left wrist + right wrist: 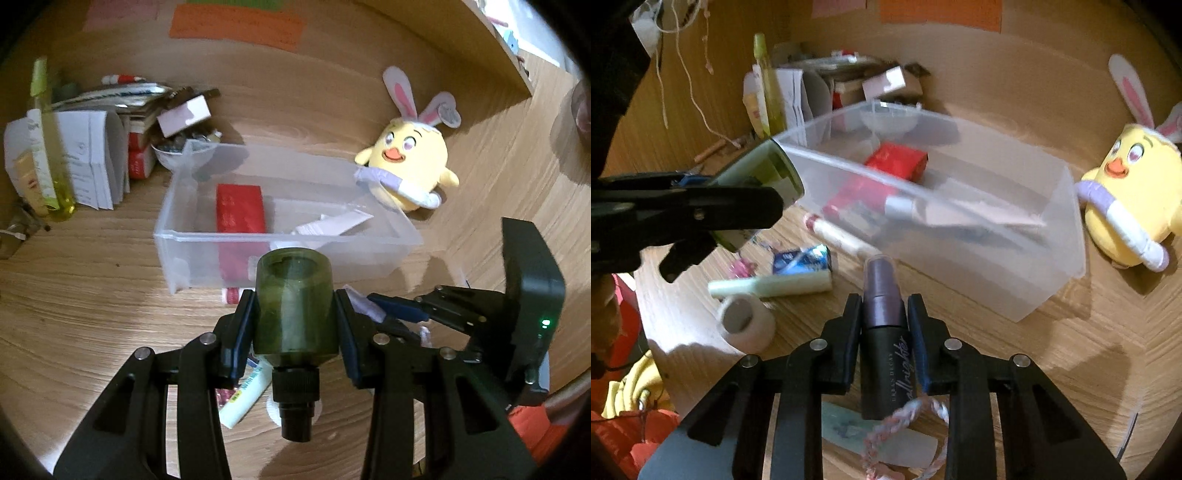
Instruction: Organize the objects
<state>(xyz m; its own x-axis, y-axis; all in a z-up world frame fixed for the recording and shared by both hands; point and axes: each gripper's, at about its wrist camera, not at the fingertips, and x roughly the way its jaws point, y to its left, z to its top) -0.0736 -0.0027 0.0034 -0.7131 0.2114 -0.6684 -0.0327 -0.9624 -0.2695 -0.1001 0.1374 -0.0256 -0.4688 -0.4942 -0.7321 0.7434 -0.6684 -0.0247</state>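
Standing over the wooden desk [92,314], both grippers are carrying something toward the clear plastic bin [284,236], and the bin is lying straight ahead of each of them. The left gripper [295,317] is pinching a dark green bottle [295,306] across its body, the jaws pressed against its two sides; the bottle's long axis is running along the fingers, its flat base pointing forward at the bin and its black screw neck pointing back toward the camera. In the right wrist view that same bottle [764,177] is hanging just beside the bin's near left corner, seemingly not yet over the rim.

The right gripper [884,314] is clamping a purple-and-black spray bottle [884,332] the same lengthwise way, cap forward. Its cap is pointing at the bin's [1067,236] long front wall, slightly short of it.

The bin is already holding a red box [240,212] and a white tube [328,225]. A yellow chick plush [410,162] is sitting against its far right end, and a pale green tube [772,286] and a white roll [744,319] are lying on the desk below the left gripper.

Of the two, the left one looks nearer the opening. I judge each bottle needs carrying forward over the wall before the jaws spread.
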